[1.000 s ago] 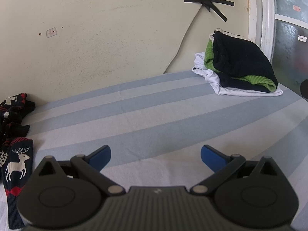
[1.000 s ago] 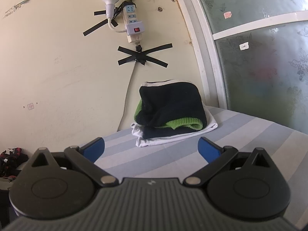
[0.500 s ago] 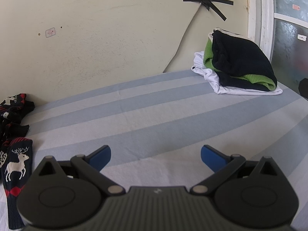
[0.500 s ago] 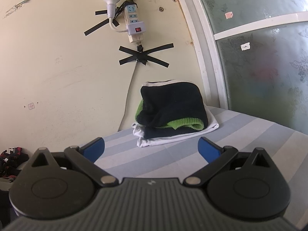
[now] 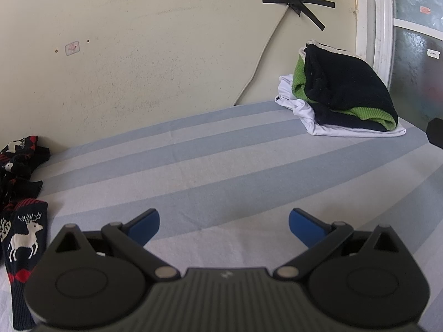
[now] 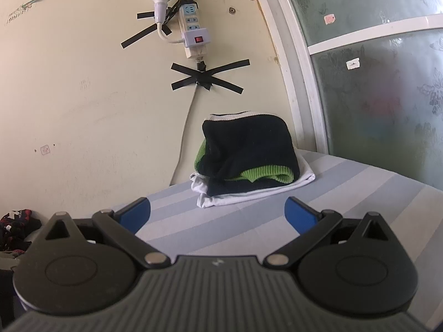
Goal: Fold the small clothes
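A folded stack of clothes point(image 5: 346, 96), black and green on top of a white piece, sits at the far right of the striped bed against the wall; it also shows in the right wrist view point(image 6: 249, 160). Dark reindeer-pattern socks point(image 5: 22, 229) lie loose at the left edge, with more bunched behind them point(image 5: 19, 160). My left gripper point(image 5: 224, 224) is open and empty above the blue-striped sheet point(image 5: 221, 160). My right gripper point(image 6: 217, 215) is open and empty, facing the stack from a short way off.
A cream wall point(image 5: 138, 55) runs along the bed's far side. A power strip point(image 6: 193, 33) with a bulb is taped to it, its cable point(image 6: 185, 127) dropping behind the bed. A frosted glass door point(image 6: 387, 96) stands at the right.
Both views have shifted only slightly. The right gripper has edged a little nearer the stack. Both grippers stay open and empty.
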Available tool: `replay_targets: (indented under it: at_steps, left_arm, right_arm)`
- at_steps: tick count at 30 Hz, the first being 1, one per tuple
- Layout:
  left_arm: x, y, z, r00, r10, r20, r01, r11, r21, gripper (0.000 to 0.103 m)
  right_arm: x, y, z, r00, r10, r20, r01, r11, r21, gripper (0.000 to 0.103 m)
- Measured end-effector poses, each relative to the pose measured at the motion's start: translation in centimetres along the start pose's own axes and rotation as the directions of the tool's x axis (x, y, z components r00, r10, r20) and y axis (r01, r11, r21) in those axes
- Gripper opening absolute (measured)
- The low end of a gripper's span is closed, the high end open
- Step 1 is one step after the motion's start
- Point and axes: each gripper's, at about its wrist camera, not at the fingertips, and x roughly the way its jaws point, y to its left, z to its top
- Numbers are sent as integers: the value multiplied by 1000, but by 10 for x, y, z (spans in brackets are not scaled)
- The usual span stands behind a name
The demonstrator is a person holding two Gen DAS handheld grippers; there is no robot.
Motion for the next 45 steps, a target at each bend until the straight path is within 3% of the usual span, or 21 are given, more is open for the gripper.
replay_targets:
  at_steps: [45]
  left_arm:
    - [-4, 1, 5, 1000, -21, 6, 21, 1000, 4, 103]
  right_arm:
    - [0, 5, -6, 1000, 18, -14, -19, 1000, -17, 103]
